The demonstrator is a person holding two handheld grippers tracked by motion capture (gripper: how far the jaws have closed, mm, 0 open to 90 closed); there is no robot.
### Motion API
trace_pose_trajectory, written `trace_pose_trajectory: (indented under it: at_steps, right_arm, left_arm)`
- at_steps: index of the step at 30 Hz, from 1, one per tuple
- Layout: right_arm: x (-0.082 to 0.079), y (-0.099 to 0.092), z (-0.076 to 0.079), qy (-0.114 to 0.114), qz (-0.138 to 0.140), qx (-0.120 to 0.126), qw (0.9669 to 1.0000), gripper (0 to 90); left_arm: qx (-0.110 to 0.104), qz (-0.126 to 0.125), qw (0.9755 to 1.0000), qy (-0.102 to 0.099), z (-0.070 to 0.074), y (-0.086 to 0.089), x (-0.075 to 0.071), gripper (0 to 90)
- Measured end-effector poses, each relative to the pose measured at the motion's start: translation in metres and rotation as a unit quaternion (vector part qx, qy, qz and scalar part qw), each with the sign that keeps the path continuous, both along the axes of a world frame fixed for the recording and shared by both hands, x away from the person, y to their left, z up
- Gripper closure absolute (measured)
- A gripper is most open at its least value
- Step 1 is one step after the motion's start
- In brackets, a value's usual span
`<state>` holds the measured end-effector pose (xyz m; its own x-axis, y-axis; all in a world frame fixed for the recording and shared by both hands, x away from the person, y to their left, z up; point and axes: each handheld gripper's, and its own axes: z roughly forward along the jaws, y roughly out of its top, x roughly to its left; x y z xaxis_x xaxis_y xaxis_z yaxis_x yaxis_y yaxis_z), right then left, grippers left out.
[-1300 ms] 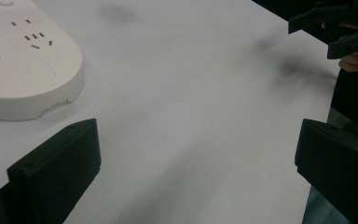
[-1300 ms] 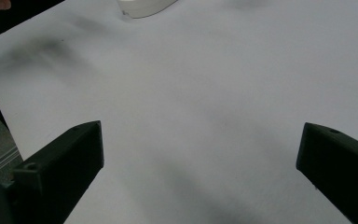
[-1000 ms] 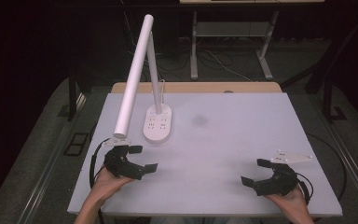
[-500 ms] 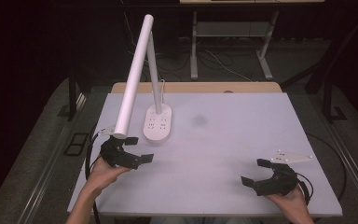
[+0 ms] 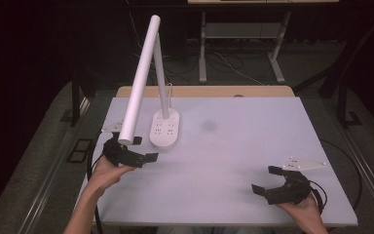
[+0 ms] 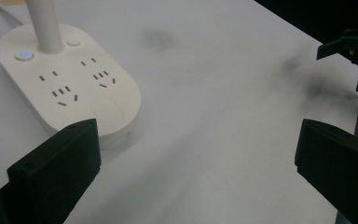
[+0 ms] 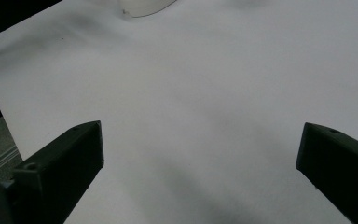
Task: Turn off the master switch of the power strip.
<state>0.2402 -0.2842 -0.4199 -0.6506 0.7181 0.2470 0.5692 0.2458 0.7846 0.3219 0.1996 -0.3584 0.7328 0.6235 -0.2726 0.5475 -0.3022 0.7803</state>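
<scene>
Since a second ago the left gripper has been carried forward along the left edge of the table, away from the near left corner and toward the desk lamp; the right gripper has been kept where it was, near the near right corner.

Table: white top, bare across its middle and right half, a faint grey smudge near the centre.

Desk lamp: stood toward the far left corner, an oval white base with socket slots and a lit blue button, a thin upright stem, and a long white tube head slanted down toward the left edge. A white cord runs back from the base.

Left gripper: jaws wide apart, nothing between them. The low end of the tube head is seen just above and behind it; the base lies just beyond the left jaw in the left gripper view, apart from it.

Right gripper: jaws wide apart, empty, well apart from the lamp.

Judged: an approach to the lamp is under way with the left gripper; no contact has been made yet.
</scene>
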Motion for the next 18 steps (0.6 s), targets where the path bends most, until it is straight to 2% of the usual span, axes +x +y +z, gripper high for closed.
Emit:
trace_pose_trajectory:
  at_steps: [4, 9, 18]
  right_arm:
    - [0.000, 0.000, 0.000, -0.002, 0.002, -0.001, 1.0000, 0.1]
    - [0.000, -0.001, 0.000, 0.000, 0.001, 0.000, 1.0000, 0.1]
    - [0.000, -0.001, 0.000, 0.001, -0.002, -0.002, 1.0000, 0.1]
  left_arm:
    - [-0.001, 0.008, 1.0000, 0.004, 0.000, 0.002, 0.006, 0.0]
    - [0.008, 0.014, 0.9998, 0.008, 0.001, 0.004, 0.015, 0.0]
    - [0.020, 0.024, 0.9995, 0.004, 0.008, 0.010, 0.029, 0.0]
